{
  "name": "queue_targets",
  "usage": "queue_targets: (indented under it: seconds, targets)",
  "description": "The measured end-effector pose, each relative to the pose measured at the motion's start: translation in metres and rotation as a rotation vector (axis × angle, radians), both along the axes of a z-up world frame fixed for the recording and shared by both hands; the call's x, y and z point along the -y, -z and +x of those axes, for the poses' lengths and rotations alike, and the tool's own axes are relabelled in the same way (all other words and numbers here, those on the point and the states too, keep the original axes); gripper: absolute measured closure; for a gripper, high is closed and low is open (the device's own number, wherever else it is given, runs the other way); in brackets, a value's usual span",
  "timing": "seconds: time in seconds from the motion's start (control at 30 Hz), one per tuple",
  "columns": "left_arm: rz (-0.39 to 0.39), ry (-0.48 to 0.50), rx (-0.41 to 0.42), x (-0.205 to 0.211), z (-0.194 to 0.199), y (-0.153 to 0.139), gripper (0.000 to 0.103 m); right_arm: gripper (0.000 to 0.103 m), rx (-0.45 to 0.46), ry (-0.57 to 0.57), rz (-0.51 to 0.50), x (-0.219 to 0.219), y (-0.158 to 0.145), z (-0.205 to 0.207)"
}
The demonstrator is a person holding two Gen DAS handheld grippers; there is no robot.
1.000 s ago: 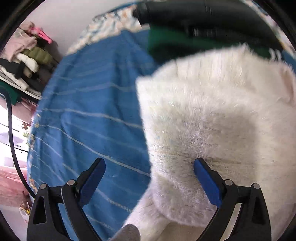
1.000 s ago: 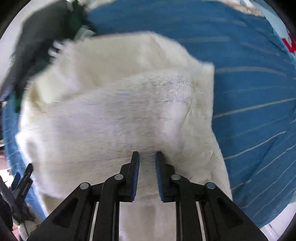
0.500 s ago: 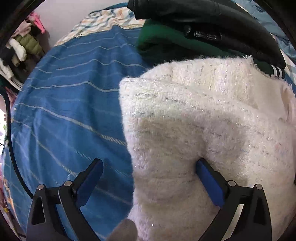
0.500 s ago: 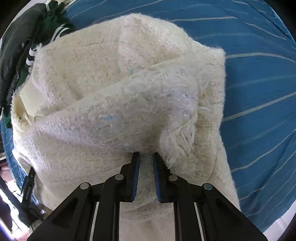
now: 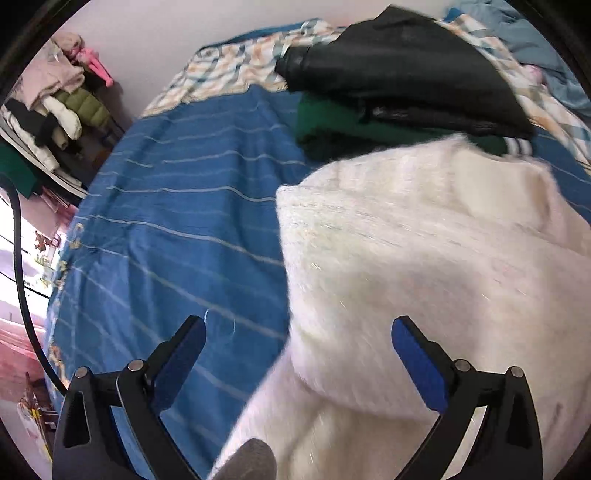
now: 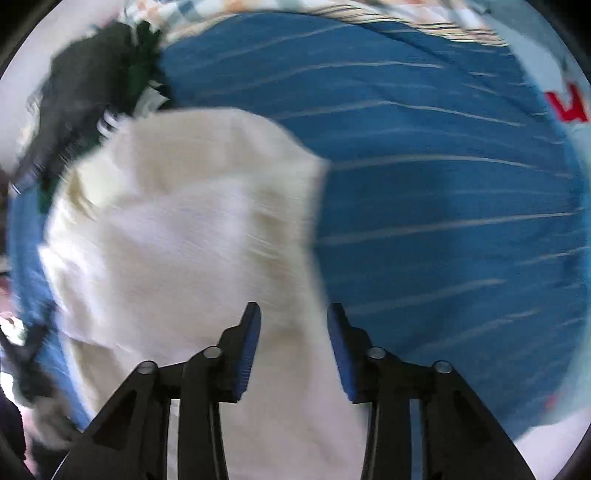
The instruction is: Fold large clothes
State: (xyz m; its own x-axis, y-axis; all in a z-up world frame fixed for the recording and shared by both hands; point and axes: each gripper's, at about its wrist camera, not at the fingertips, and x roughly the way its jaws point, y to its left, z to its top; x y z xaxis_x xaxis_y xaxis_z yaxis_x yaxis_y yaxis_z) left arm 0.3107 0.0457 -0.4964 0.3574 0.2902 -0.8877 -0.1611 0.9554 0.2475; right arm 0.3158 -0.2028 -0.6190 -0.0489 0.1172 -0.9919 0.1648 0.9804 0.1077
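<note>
The work surface is a bed (image 5: pixel 192 206) covered by a blue blanket (image 6: pixel 443 192) with thin, pale horizontal stripes. At the far end of the bed, a checked cover (image 5: pixel 225 70) in cream, orange and teal lies beyond the blanket edge. A plain pale wall (image 5: pixel 166 33) stands behind the bed. On the far left, a rack of bundled clothes (image 5: pixel 55 107) holds pink, olive, cream and black items. A black cable (image 5: pixel 22 280) runs down the left edge of the left wrist view.

The task item is a cream garment (image 5: pixel 424 266) of thick, fuzzy, fibrous fabric. It lies folded on the blanket, on the right side of the bed in the left wrist view, with a straight vertical left edge and a rounded far edge. A narrower portion trails toward the near edge. Just beyond it sits a stack: a green garment (image 5: pixel 332 125) under a smooth black jacket (image 5: pixel 399 77) with a matte sheen. Pale blue fabric (image 5: pixel 535 48) lies at the far right.

The left gripper (image 5: pixel 297 354) is spread wide and released; its right blue pad is over the cream garment, its left pad over the blanket. The right gripper (image 6: pixel 293 343) is parted and released, positioned over the garment's near right edge. The right wrist view is motion-blurred.
</note>
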Motion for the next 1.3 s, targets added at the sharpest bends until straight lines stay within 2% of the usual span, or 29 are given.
queue_targets:
  seconds: [0.13,0.2,0.27,0.3,0.33,0.4,0.43,0.57,0.67,0.73,0.83,0.9,0.97,1.1,1.17,1.2,1.27,1.3]
  targets:
    - [0.038,-0.03,-0.048,0.045,-0.027,0.004,0.0,0.062,-0.064,-0.119,0.016,0.014,0.031,-0.012]
    - [0.043,-0.045,-0.093,0.069,-0.037,0.018,0.0,0.062,-0.066,-0.166,0.069,0.013,0.048,-0.009]
    - [0.107,-0.051,-0.114,0.104,-0.048,0.038,0.0,0.063,-0.052,-0.227,0.144,0.008,0.07,0.0]
    - [0.147,-0.053,-0.123,0.117,-0.05,0.047,0.0,0.07,-0.042,-0.253,0.17,0.008,0.079,0.005]
    - [0.174,-0.064,-0.135,0.124,-0.052,0.056,0.0,0.092,-0.031,-0.286,0.195,0.006,0.086,0.009]
    - [0.195,-0.125,-0.189,0.128,-0.054,0.077,0.0,0.093,-0.009,-0.286,0.193,0.016,0.095,0.014]
    - [0.187,-0.177,-0.226,0.125,-0.055,0.092,0.0,0.094,-0.006,-0.256,0.217,0.026,0.097,0.017]
    - [0.174,-0.247,-0.217,0.119,-0.052,0.098,0.0,0.094,-0.028,-0.101,0.279,0.084,0.109,0.017]
    - [0.178,-0.259,-0.216,0.116,-0.051,0.1,0.0,0.093,-0.066,-0.103,0.297,0.095,0.117,0.021]
    - [0.197,-0.261,-0.187,0.116,-0.051,0.103,0.0,0.082,-0.082,-0.12,0.305,0.098,0.113,0.028]
    - [0.225,-0.265,-0.16,0.122,-0.052,0.101,0.0,0.079,-0.068,-0.137,0.34,0.095,0.105,0.043]
    - [0.222,-0.291,-0.153,0.128,-0.056,0.1,0.0,0.08,-0.072,-0.193,0.308,0.09,0.11,0.052]
    - [0.22,-0.299,-0.154,0.128,-0.056,0.099,0.0,0.088,-0.051,-0.251,0.232,0.088,0.117,0.057]
    - [0.201,-0.317,-0.153,0.126,-0.062,0.09,0.0,0.09,-0.044,-0.256,0.126,0.092,0.113,0.069]
    - [0.232,-0.322,-0.165,0.134,-0.065,0.083,0.0,0.087,-0.058,-0.298,0.084,0.087,0.111,0.072]
    - [0.27,-0.317,-0.167,0.143,-0.069,0.075,0.0,0.083,-0.064,-0.355,0.058,0.084,0.108,0.075]
    - [0.346,-0.305,-0.157,0.159,-0.079,0.055,0.0,0.063,-0.056,-0.409,0.034,0.087,0.097,0.075]
    - [0.394,-0.303,-0.147,0.172,-0.089,0.04,0.0,0.046,-0.047,-0.434,0.036,0.094,0.089,0.075]
